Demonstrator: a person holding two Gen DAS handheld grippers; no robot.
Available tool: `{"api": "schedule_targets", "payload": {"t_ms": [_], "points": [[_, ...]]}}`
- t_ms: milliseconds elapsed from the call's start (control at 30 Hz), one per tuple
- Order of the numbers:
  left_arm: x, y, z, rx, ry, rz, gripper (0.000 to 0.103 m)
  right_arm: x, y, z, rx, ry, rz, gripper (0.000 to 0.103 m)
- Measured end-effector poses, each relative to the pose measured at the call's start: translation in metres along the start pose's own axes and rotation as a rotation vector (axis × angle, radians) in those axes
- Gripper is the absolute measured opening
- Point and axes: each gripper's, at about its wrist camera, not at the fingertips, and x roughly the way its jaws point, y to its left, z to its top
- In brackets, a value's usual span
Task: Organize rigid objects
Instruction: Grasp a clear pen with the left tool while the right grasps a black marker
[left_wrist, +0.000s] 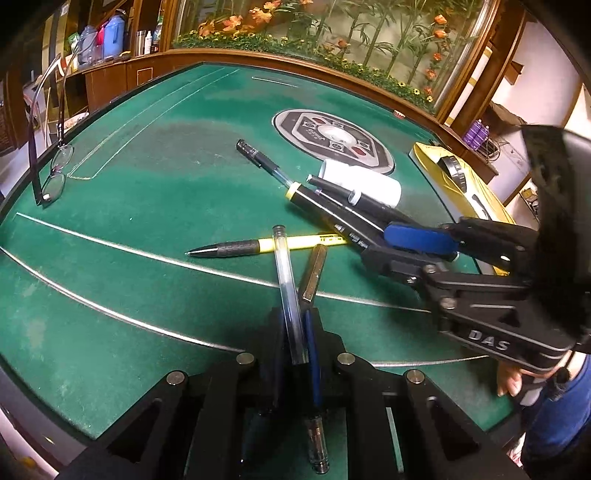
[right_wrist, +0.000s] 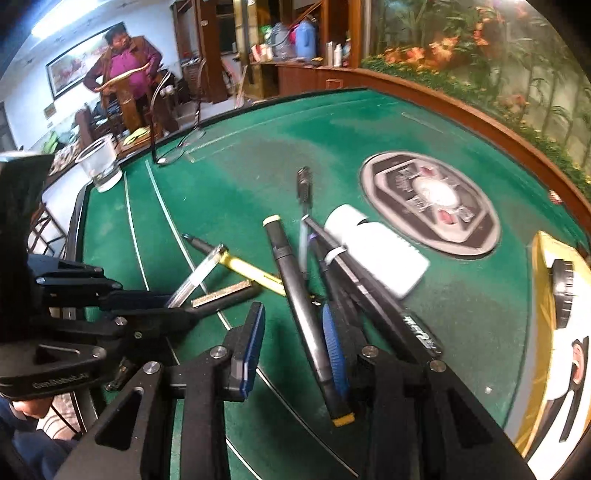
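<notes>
My left gripper (left_wrist: 299, 317) is shut on two pens that cross between its fingers, a clear pen (left_wrist: 290, 295) and a bronze metal pen (left_wrist: 314, 273). In the right wrist view the left gripper (right_wrist: 181, 306) holds both off the felt. My right gripper (right_wrist: 293, 310) has a black pen with yellow ends (right_wrist: 306, 314) between its blue pads. The pen leans on the right pad (right_wrist: 334, 350) and a gap separates it from the left pad (right_wrist: 251, 347). More black pens (right_wrist: 369, 295) lie across the outside of the right finger. A yellow pen (left_wrist: 295, 242) lies on the felt.
The green felt table (left_wrist: 147, 206) also bears a clear-barrelled black pen (left_wrist: 258, 158), a white bottle (left_wrist: 362, 182), glasses (left_wrist: 55, 177), a glass cup (right_wrist: 99, 162), a round centre panel (left_wrist: 332, 140) and a yellow box (left_wrist: 454, 173) at the right edge. A person (right_wrist: 125, 66) stands beyond the table.
</notes>
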Motion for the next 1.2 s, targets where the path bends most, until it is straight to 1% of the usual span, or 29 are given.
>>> {"api": "schedule_targets", "payload": {"t_ms": [33,100,133,167,200,267,367,500,600,767,867,967,1100,1200], "points": [[-0.001,0.001,-0.001,0.000,0.006,-0.006,0.012,0.005,0.000,-0.001,-0.003,0.018,0.002,0.022],[-0.002,0.002,-0.003,0.017,0.014,-0.005,0.012,0.011,0.004,-0.004,-0.012,0.052,0.031,0.019],[-0.003,0.001,-0.004,0.024,0.012,0.001,0.012,0.012,0.007,-0.006,-0.023,0.060,0.034,0.015],[-0.003,0.001,-0.004,0.024,0.007,0.007,0.012,0.012,0.010,-0.006,-0.035,0.049,0.019,0.014],[-0.002,0.001,-0.004,0.021,0.002,0.016,0.012,0.011,0.009,-0.006,-0.026,0.047,0.024,0.014],[-0.002,0.000,-0.003,0.011,-0.006,0.034,0.012,0.009,0.005,-0.007,0.013,0.035,0.062,0.014],[-0.001,0.006,0.000,-0.021,-0.008,0.031,0.011,0.000,-0.003,-0.011,0.055,0.005,0.098,0.014],[0.000,0.011,0.007,-0.064,-0.004,-0.039,0.010,-0.008,-0.011,-0.010,0.103,-0.025,0.152,0.014],[0.007,0.010,0.014,-0.091,0.007,-0.039,0.010,-0.006,-0.011,-0.011,0.107,-0.017,0.160,0.014],[0.009,0.001,0.018,-0.069,0.012,-0.006,0.010,-0.012,-0.017,-0.009,0.139,-0.034,0.168,0.014],[0.009,-0.002,0.017,-0.055,0.011,0.019,0.010,-0.010,-0.018,-0.010,0.146,-0.026,0.167,0.014],[0.005,-0.001,0.016,-0.058,0.016,0.029,0.010,-0.010,-0.018,-0.011,0.148,-0.023,0.170,0.014],[-0.008,0.002,0.010,-0.062,0.003,0.012,0.010,-0.012,-0.019,-0.011,0.154,-0.031,0.172,0.014],[-0.017,0.006,0.005,-0.075,-0.002,0.022,0.010,-0.011,-0.018,-0.010,0.157,-0.031,0.178,0.014]]}}
